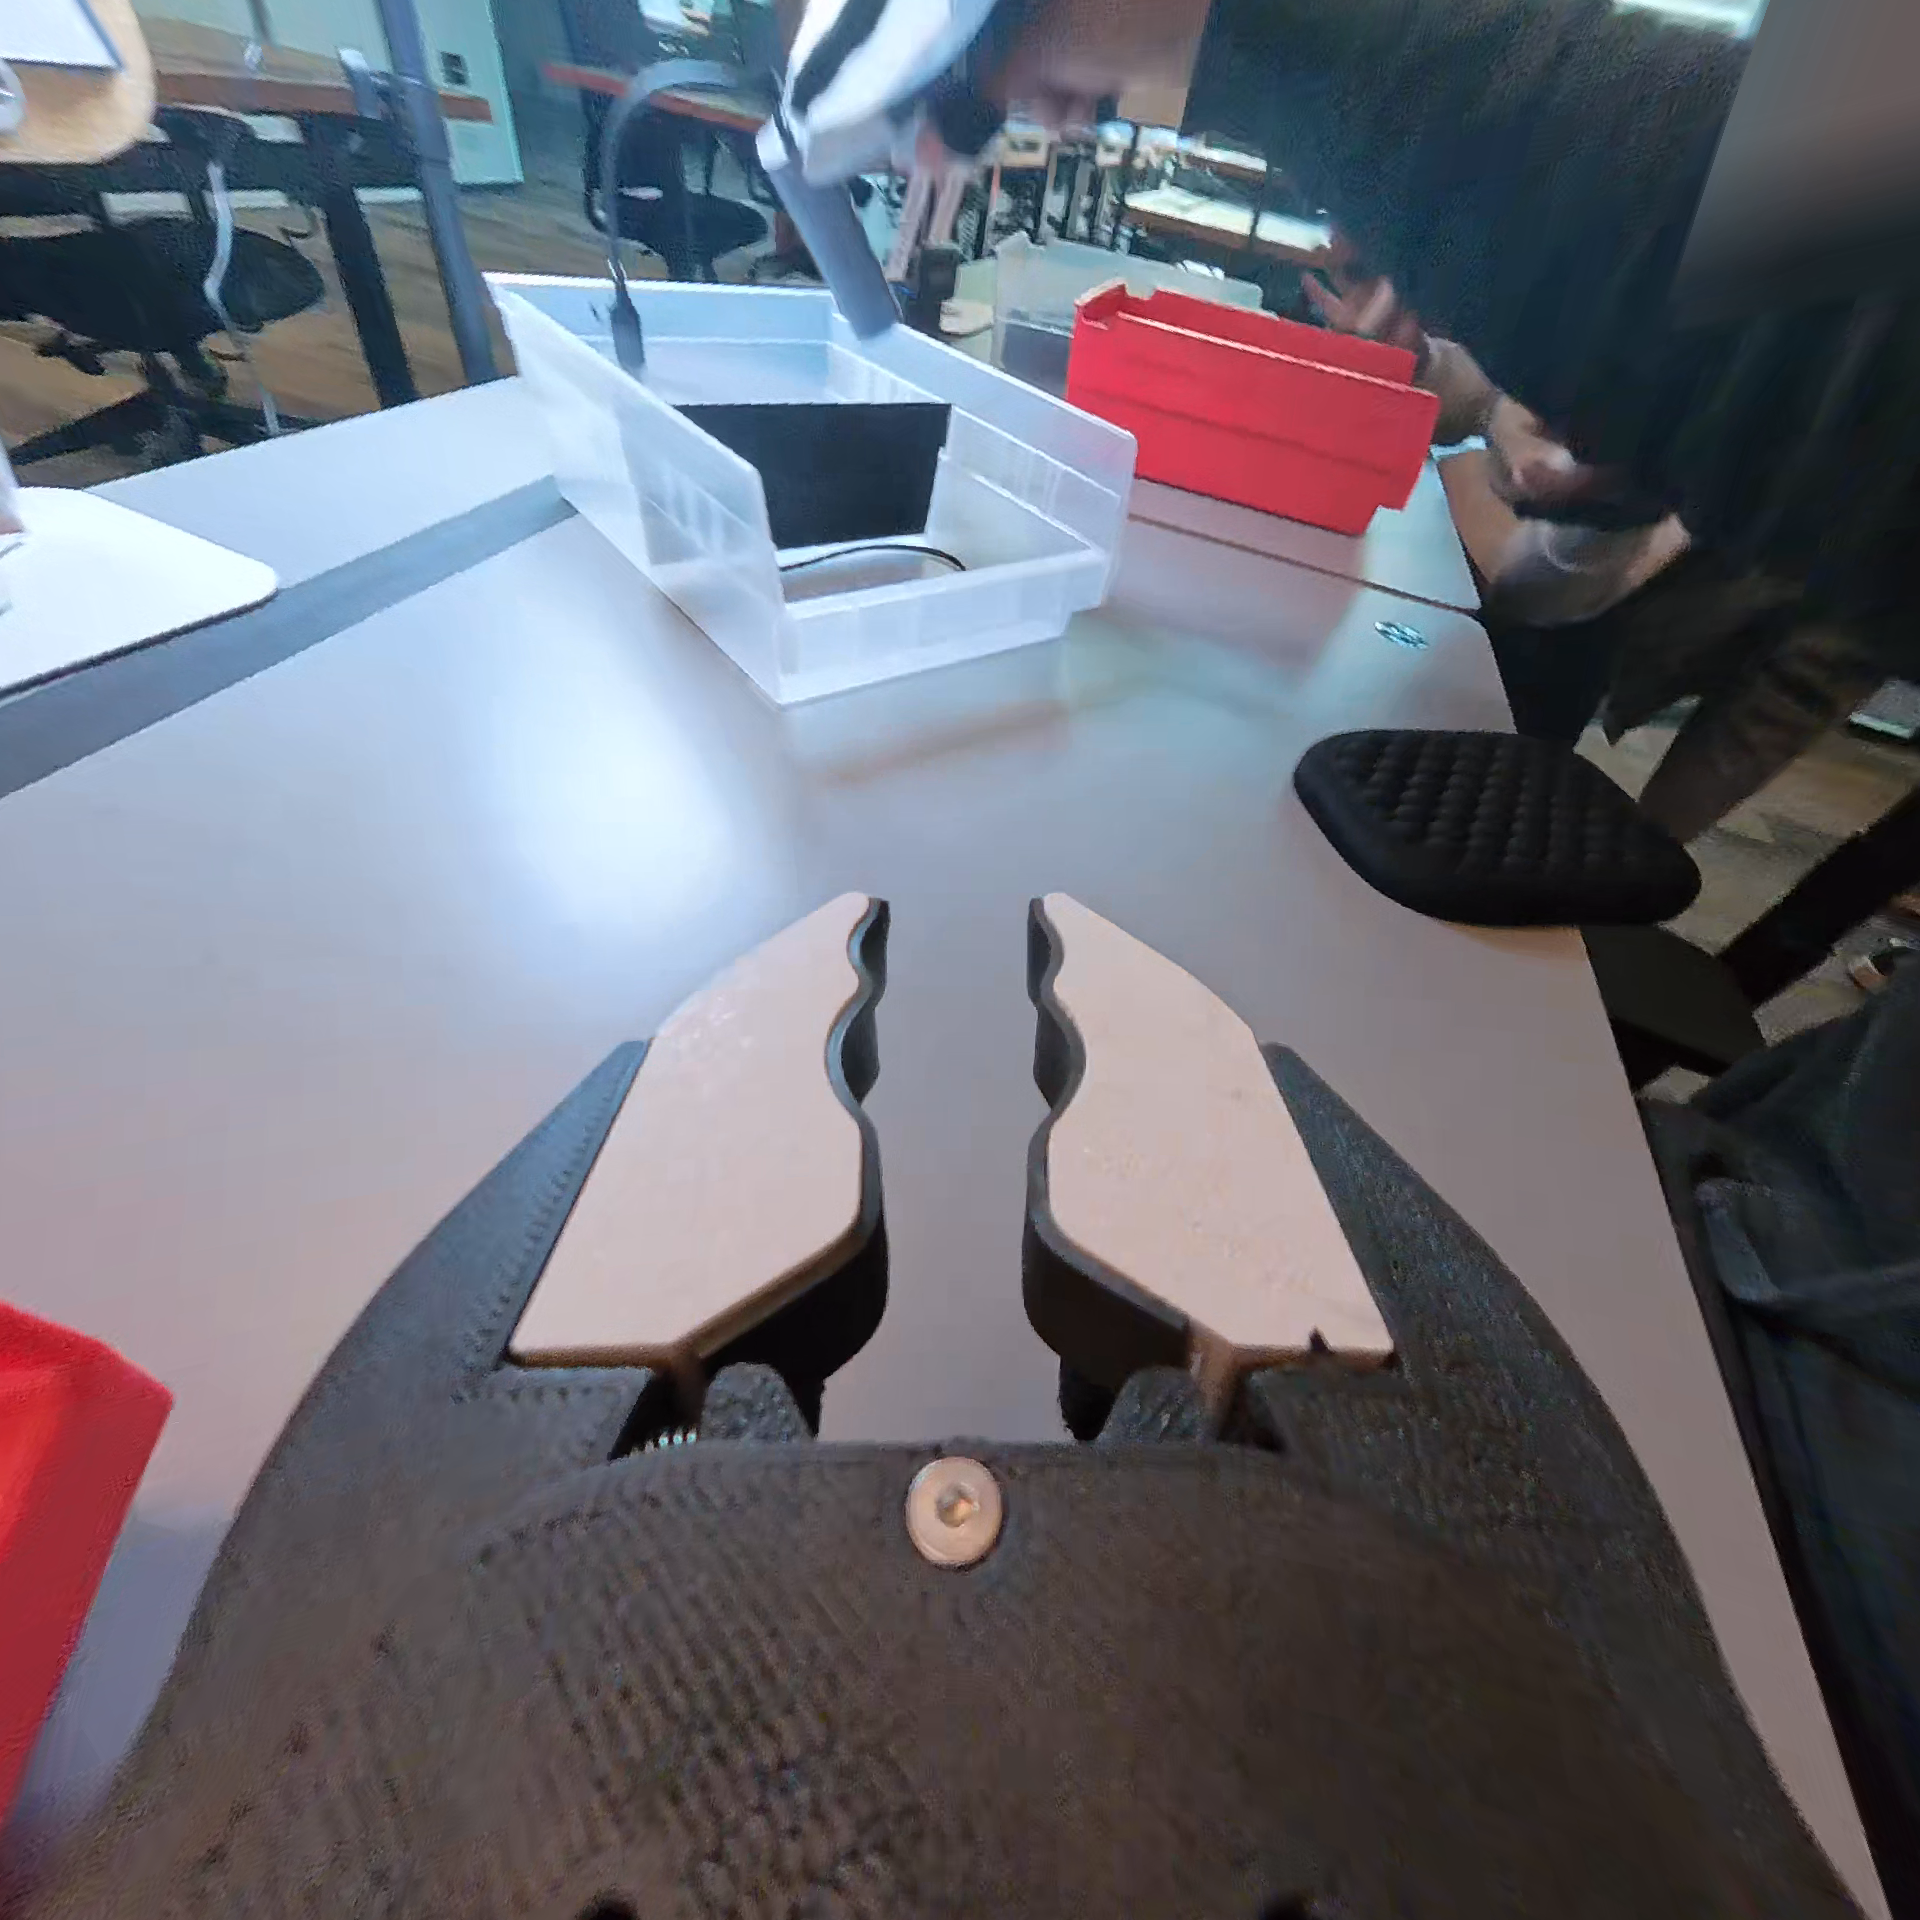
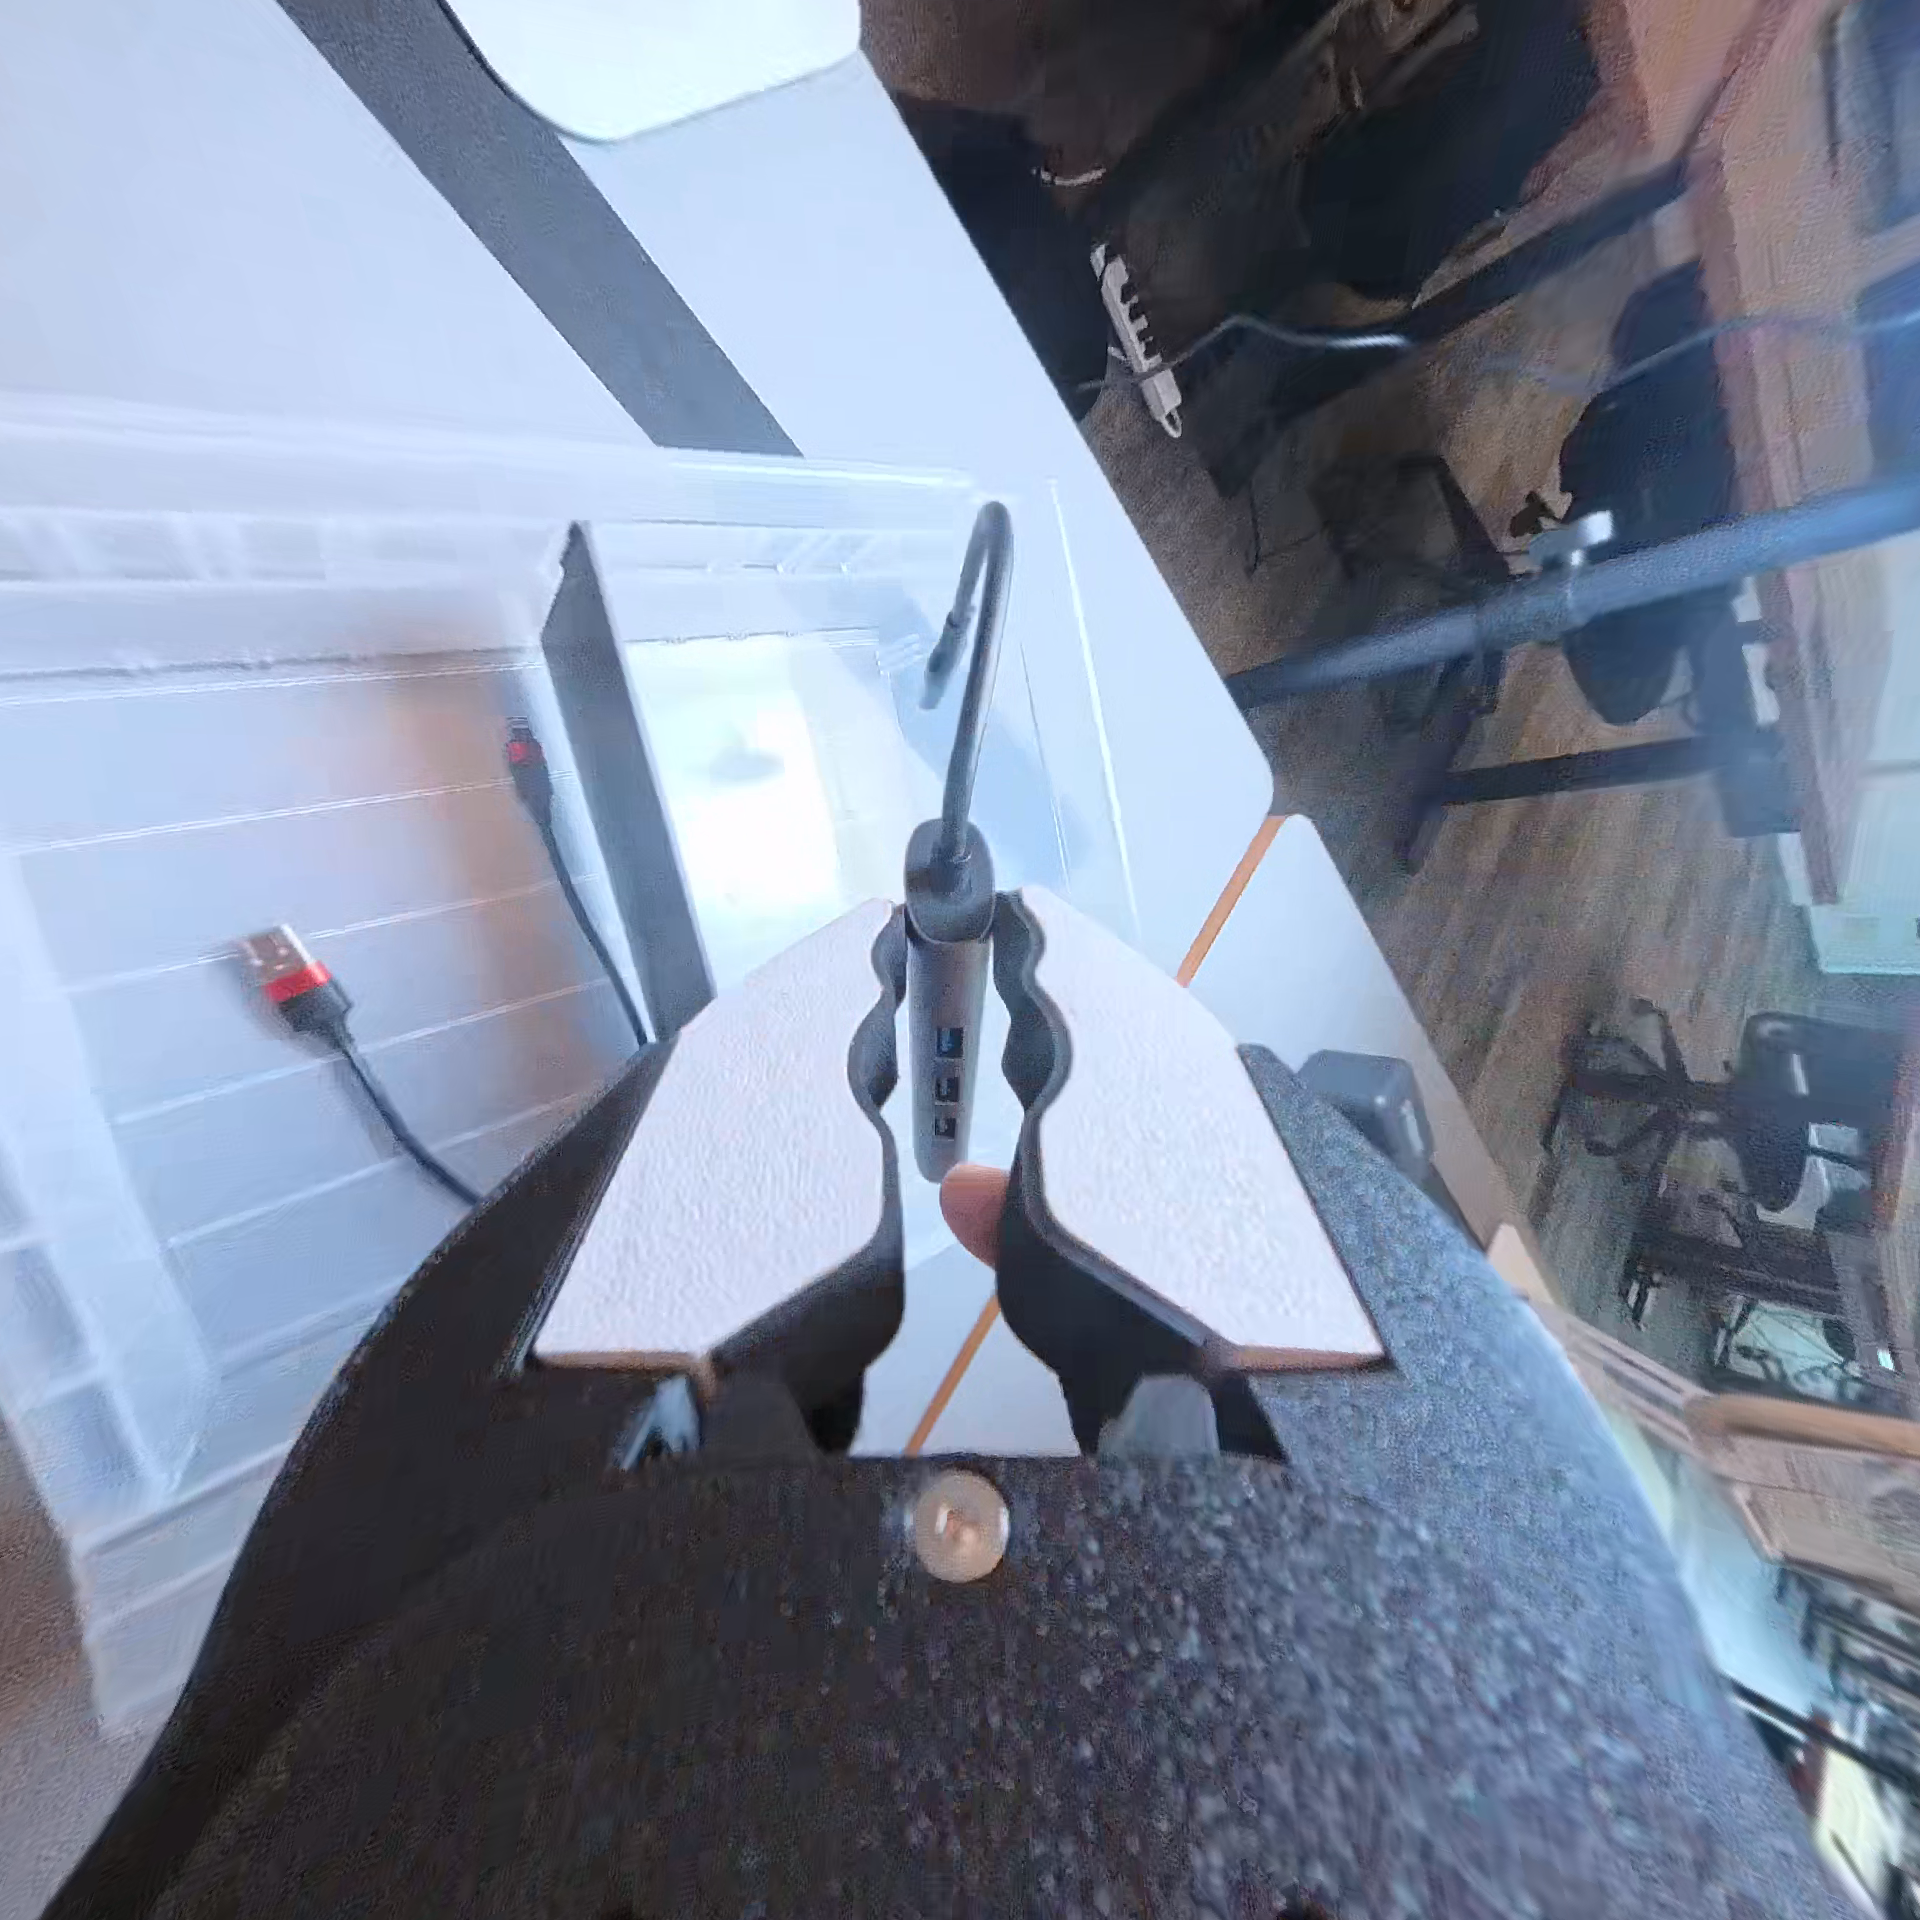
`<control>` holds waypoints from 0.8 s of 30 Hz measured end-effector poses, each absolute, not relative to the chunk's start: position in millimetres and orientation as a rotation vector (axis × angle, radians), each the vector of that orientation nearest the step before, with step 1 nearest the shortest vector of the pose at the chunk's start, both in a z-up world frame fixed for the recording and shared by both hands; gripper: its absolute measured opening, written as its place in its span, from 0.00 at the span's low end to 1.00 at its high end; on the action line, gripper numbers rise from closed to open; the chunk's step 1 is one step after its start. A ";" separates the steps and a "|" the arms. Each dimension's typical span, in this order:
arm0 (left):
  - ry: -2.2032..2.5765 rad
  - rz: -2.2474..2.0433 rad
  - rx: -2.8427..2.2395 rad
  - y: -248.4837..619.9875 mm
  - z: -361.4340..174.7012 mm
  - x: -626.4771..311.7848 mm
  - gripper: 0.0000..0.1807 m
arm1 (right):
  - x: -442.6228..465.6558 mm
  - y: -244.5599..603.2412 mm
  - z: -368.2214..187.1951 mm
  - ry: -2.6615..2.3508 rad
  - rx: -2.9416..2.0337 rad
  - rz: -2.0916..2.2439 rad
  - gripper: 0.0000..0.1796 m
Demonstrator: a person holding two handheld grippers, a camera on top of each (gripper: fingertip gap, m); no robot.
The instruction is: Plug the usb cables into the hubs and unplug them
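Note:
My right gripper (image 2: 951, 914) is shut on a slim grey USB hub (image 2: 945, 1039) and holds it over the clear plastic bin (image 2: 208, 644). The hub's short black lead (image 2: 982, 644) curls up, its plug hanging free. A black USB cable with red-collared plugs (image 2: 286, 966) lies in the bin beside a black divider (image 2: 613, 810). In the left wrist view the hub (image 1: 836, 244) hangs above the bin (image 1: 935, 623), far ahead. My left gripper (image 1: 958, 914) is open and empty, low over the grey table.
A red bin (image 1: 1247, 416) stands behind the clear one. A black chair armrest (image 1: 1486, 831) overlaps the table's right edge. A person in dark clothes (image 1: 1558, 312) is at the far right. A white stand base (image 1: 104, 582) is at left, a red object (image 1: 62, 1455) at near left. My right fingertips sit around 40 centimeters from my left ones.

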State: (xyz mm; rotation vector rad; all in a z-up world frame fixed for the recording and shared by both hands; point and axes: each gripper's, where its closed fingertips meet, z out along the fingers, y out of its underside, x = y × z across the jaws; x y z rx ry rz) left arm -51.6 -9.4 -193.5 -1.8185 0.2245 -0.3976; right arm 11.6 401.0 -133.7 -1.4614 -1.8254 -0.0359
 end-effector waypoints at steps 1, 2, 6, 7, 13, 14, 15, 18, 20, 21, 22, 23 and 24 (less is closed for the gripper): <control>0.206 -0.383 -1.811 -8.8 -193.2 -56.1 0.14 | 6.9 408.2 -148.5 -1.816 -1.476 -0.050 0.09; 0.192 -0.369 -1.807 -8.4 -193.7 -60.4 0.14 | 2.2 414.6 -163.1 -1.810 -1.488 -0.066 0.09; 0.145 -0.358 -1.815 -6.7 -201.1 -72.1 0.14 | -9.2 421.1 -209.5 -1.813 -1.587 -0.038 0.11; 0.139 -0.357 -1.821 -6.4 -203.1 -73.8 0.14 | -13.5 416.5 -210.9 -1.804 -1.596 0.013 0.15; 0.110 -0.356 -1.825 -6.3 -203.6 -78.2 0.14 | -30.7 331.4 -144.4 -1.620 -1.477 0.599 0.30; 0.105 -0.353 -1.824 -6.4 -203.3 -79.0 0.15 | -28.1 309.2 -131.8 -1.581 -1.440 0.716 0.31; 0.097 -0.344 -1.826 -6.2 -203.4 -80.8 0.15 | -23.2 286.6 -121.0 -1.532 -1.410 0.827 0.31; 0.071 -0.270 -1.836 -7.1 -201.6 -92.3 0.16 | -1.5 219.4 -110.5 -1.387 -1.358 1.120 0.30; 0.047 -0.192 -1.832 -11.1 -192.3 -106.8 0.17 | 13.4 182.2 -124.2 -1.304 -1.375 1.263 0.29; 0.034 -0.132 -1.833 -14.9 -184.2 -118.5 0.17 | 19.5 167.9 -135.7 -1.284 -1.386 1.305 0.29; 0.017 -0.048 -1.830 -20.4 -173.0 -134.3 0.17 | 25.0 154.4 -147.8 -1.278 -1.391 1.320 0.29; -0.003 0.036 -1.825 -27.1 -159.5 -152.2 0.17 | 29.3 143.6 -158.0 -1.279 -1.383 1.317 0.29; -0.022 0.093 -1.837 -34.4 -147.5 -169.3 0.17 | 32.0 135.7 -165.8 -1.283 -1.362 1.300 0.28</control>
